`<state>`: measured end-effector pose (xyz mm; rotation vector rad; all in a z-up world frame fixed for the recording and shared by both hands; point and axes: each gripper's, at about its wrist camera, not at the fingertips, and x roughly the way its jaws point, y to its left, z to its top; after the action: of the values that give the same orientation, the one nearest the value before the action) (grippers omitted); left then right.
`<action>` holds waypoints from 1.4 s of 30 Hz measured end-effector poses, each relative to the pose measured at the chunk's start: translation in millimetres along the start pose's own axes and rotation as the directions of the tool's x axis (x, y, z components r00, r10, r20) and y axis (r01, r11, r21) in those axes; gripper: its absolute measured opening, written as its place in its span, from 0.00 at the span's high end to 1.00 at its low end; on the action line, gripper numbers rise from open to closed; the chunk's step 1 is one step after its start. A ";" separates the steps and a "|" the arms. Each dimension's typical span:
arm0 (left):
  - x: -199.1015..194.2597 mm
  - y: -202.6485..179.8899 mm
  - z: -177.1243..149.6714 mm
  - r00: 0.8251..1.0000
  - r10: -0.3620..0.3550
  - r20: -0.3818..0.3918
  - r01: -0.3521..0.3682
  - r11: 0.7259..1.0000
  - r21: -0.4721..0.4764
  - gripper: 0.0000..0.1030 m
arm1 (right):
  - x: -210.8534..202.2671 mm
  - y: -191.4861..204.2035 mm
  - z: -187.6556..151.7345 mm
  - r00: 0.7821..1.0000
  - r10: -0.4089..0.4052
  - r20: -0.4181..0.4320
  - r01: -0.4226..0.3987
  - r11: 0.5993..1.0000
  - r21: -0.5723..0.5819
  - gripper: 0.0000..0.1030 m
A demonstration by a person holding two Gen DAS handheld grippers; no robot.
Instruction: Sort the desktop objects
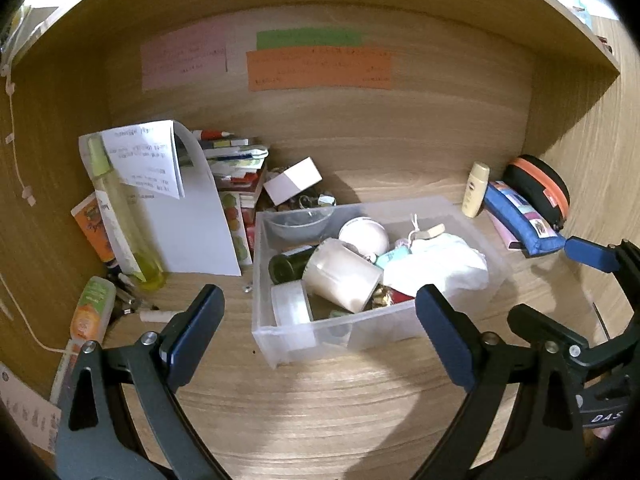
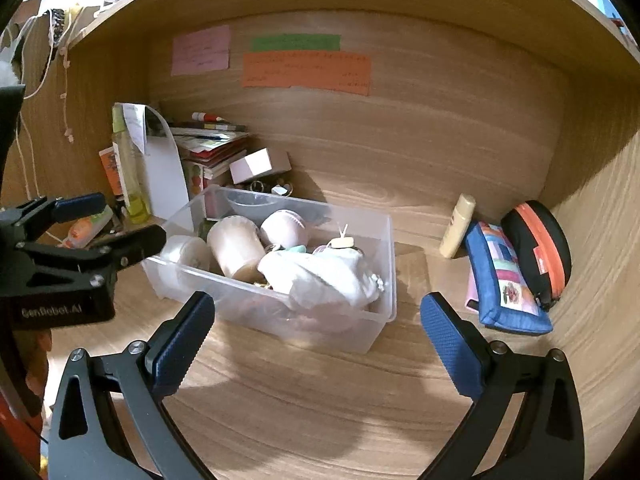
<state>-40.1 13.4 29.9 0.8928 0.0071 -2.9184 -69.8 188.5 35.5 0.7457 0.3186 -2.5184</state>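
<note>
Both of our grippers hang empty over the wooden desk (image 2: 320, 400) with their jaws spread wide: the left gripper (image 1: 320, 332) faces the near wall of the clear plastic bin (image 1: 372, 332), and the right gripper (image 2: 316, 340) sits just in front of the same bin, a little to its right.

We judge the sorting partly done. The bin already holds a beige cup (image 1: 340, 276) lying on its side, a roll of tape (image 1: 291, 307), a dark bottle (image 1: 289, 265), a white round case (image 1: 363, 235), a small glass bowl (image 1: 300, 223) and a crumpled white cloth (image 1: 436, 266). Left outside are the blue pencil case (image 2: 506, 276), the black and orange pouch (image 2: 538, 248) and the cream tube (image 2: 458, 226) on the right, plus the yellow spray bottle (image 1: 120, 220), the small white box (image 1: 293, 180) and the stack of books (image 2: 210, 142) on the left.

What lies under the cloth and cup is hidden from us. The small keys or trinkets behind the bin are too jumbled to name, and the writing on the wall notes (image 1: 318, 69) is unreadable.
</note>
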 end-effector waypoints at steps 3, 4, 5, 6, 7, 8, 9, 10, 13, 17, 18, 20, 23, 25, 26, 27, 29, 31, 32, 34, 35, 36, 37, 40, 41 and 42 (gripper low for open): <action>1.5 0.0 -3.4 1.000 -0.017 -0.011 0.017 1.000 -0.012 0.05 | -0.9 0.9 -1.4 1.000 0.001 -0.002 -0.001 1.000 -0.001 0.00; 2.4 0.3 -4.0 1.000 -0.021 -0.016 0.021 1.000 -0.016 0.05 | -1.3 1.1 -1.9 1.000 0.001 -0.002 -0.001 1.000 -0.001 0.00; 3.3 0.5 -4.7 0.999 -0.026 -0.019 0.026 0.999 -0.019 0.05 | -1.9 1.2 -2.5 1.000 0.001 -0.002 -0.001 1.000 -0.001 0.00; 4.2 0.7 -5.4 0.999 -0.033 -0.023 0.032 0.999 -0.022 0.05 | -2.0 1.5 -2.9 1.000 0.001 -0.003 -0.001 1.000 -0.001 0.00; 4.6 0.8 -6.3 0.999 -0.037 -0.025 0.037 0.999 -0.024 0.05 | -2.2 1.7 -3.4 1.000 -0.001 -0.004 0.001 1.000 0.000 0.00; 4.7 0.8 -6.6 0.999 -0.041 -0.026 0.040 0.999 -0.025 0.05 | -2.1 1.8 -3.9 1.000 -0.003 -0.005 0.003 1.000 0.001 0.00; 4.8 0.8 -7.0 0.999 -0.043 -0.026 0.043 0.999 -0.025 0.05 | -2.0 2.0 -3.7 1.000 -0.003 -0.006 0.003 1.000 0.002 0.00; 4.4 0.5 -7.0 0.999 -0.044 -0.025 0.043 0.999 -0.025 0.05 | -1.9 1.8 -3.8 1.000 -0.005 -0.006 0.005 1.000 0.003 0.00; 4.8 0.2 -6.6 0.999 -0.043 -0.025 0.043 0.999 -0.019 0.05 | -0.9 0.9 -3.8 1.000 -0.001 -0.009 0.001 1.000 0.005 0.00; 6.5 0.4 -6.2 0.998 -0.048 -0.037 0.047 0.999 -0.027 0.05 | 1.0 1.3 -2.5 1.000 -0.003 -0.016 0.003 1.000 0.000 0.00; 7.1 1.2 -6.2 0.998 -0.050 -0.040 0.049 0.998 -0.034 0.05 | 1.1 1.3 -2.3 1.000 -0.004 -0.016 0.004 1.000 0.000 0.00; 6.1 1.6 -6.5 0.998 -0.050 -0.039 0.049 0.998 -0.042 0.05 | 0.6 1.8 -1.8 1.000 -0.002 -0.015 0.002 1.000 -0.002 0.00; 5.8 2.7 -6.5 0.999 -0.030 -0.030 0.029 0.998 -0.053 0.05 | 0.8 2.8 -2.3 1.000 -0.002 -0.015 0.002 1.000 -0.003 0.00; 6.0 3.7 -6.1 0.999 -0.038 -0.029 0.036 0.998 -0.060 0.05 | 1.3 2.4 -2.7 1.000 -0.002 -0.014 0.002 1.000 0.000 0.00; 6.3 3.7 -5.8 0.999 -0.044 -0.032 0.042 0.997 -0.060 0.05 | 1.6 1.5 -2.8 1.000 0.004 -0.016 -0.004 1.000 -0.003 0.00; 6.3 3.7 -5.5 0.998 -0.051 -0.033 0.049 0.997 -0.059 0.05 | 1.8 1.9 -2.8 1.000 0.007 -0.019 -0.007 1.000 0.000 0.00; 4.8 3.3 -5.5 0.998 -0.056 -0.027 0.054 0.997 -0.059 0.05 | 2.7 2.4 -3.0 1.000 0.012 -0.022 -0.012 1.000 0.005 0.00; 3.1 3.9 -5.3 0.998 -0.054 -0.018 0.053 0.997 -0.060 0.05 | 3.2 2.9 -2.9 1.000 0.016 -0.024 -0.015 1.000 0.007 0.00; 2.8 4.3 -5.1 0.998 -0.058 -0.017 0.057 0.997 -0.061 0.05 | 3.3 3.1 -2.9 1.000 0.016 -0.024 -0.016 1.000 0.007 0.00; 3.7 5.2 -4.7 0.997 -0.069 -0.027 0.067 0.996 -0.063 0.05 | 3.3 3.9 -2.4 1.000 0.015 -0.024 -0.015 1.000 0.005 0.00; 4.3 5.7 -4.6 0.997 -0.071 -0.031 0.069 0.995 -0.065 0.05 | 3.5 4.2 -2.4 1.000 0.015 -0.023 -0.015 1.000 0.004 0.00; 4.4 5.5 -4.7 0.997 -0.073 -0.032 0.071 0.995 -0.067 0.05 | 3.4 4.5 -2.3 1.000 0.014 -0.022 -0.014 1.000 0.004 0.00; 4.5 5.7 -5.1 0.997 -0.073 -0.033 0.070 0.995 -0.070 0.05 | 3.3 4.8 -2.1 1.000 0.015 -0.022 -0.015 1.000 0.003 0.00; 4.1 5.5 -5.7 0.997 -0.071 -0.034 0.069 0.995 -0.070 0.05 | 4.3 5.8 -2.0 1.000 0.014 -0.022 -0.014 1.000 0.001 0.00; 4.1 4.9 -5.9 0.997 -0.067 -0.034 0.065 0.996 -0.067 0.05 | 4.6 6.0 -2.1 1.000 0.014 -0.024 -0.014 1.000 0.001 0.00; 4.0 3.9 -6.2 0.997 -0.066 -0.032 0.063 0.996 -0.063 0.05 | 5.5 6.2 -2.1 1.000 0.014 -0.027 -0.014 1.000 0.001 0.00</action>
<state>-39.6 9.3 22.6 0.9492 0.1300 -2.9438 -69.7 181.8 30.2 0.7801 0.3204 -2.4972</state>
